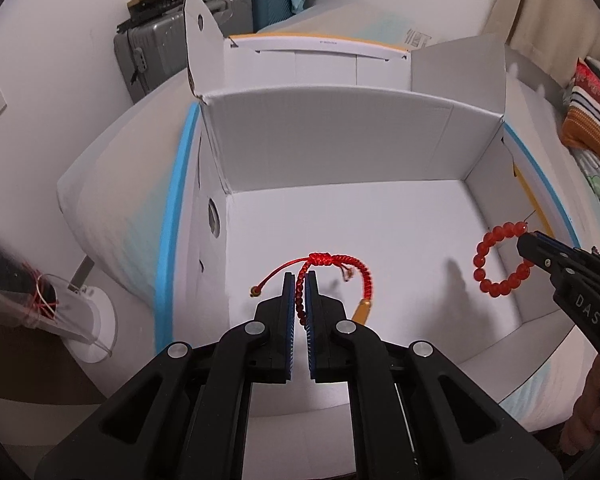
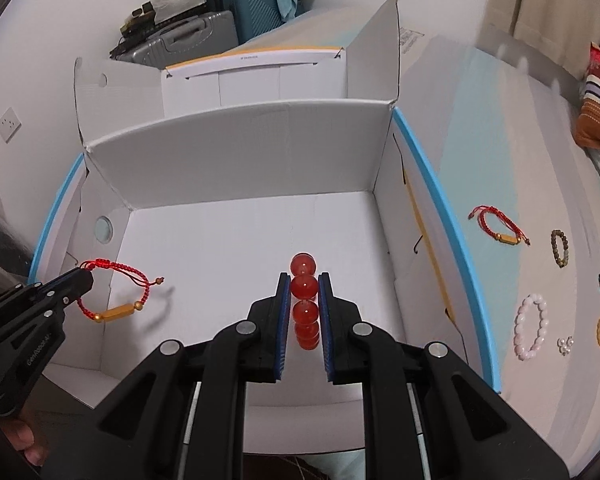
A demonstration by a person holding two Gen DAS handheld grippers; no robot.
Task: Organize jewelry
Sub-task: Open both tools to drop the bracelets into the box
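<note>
Left wrist view: left gripper [image 1: 299,280] clamps the red cord bracelet [image 1: 332,268] over the white box [image 1: 340,140]. Right gripper [image 2: 305,280] pinches the red bead bracelet [image 2: 304,286] near the box's right wall.

Both fisheye views are bright and evenly lit from overhead. Soft grey shadows fall on the floor of the white box [image 1: 340,220]. Straight edges bow strongly toward the dark, vignetted corners. Motion blur smears the left edge of the left view.
</note>
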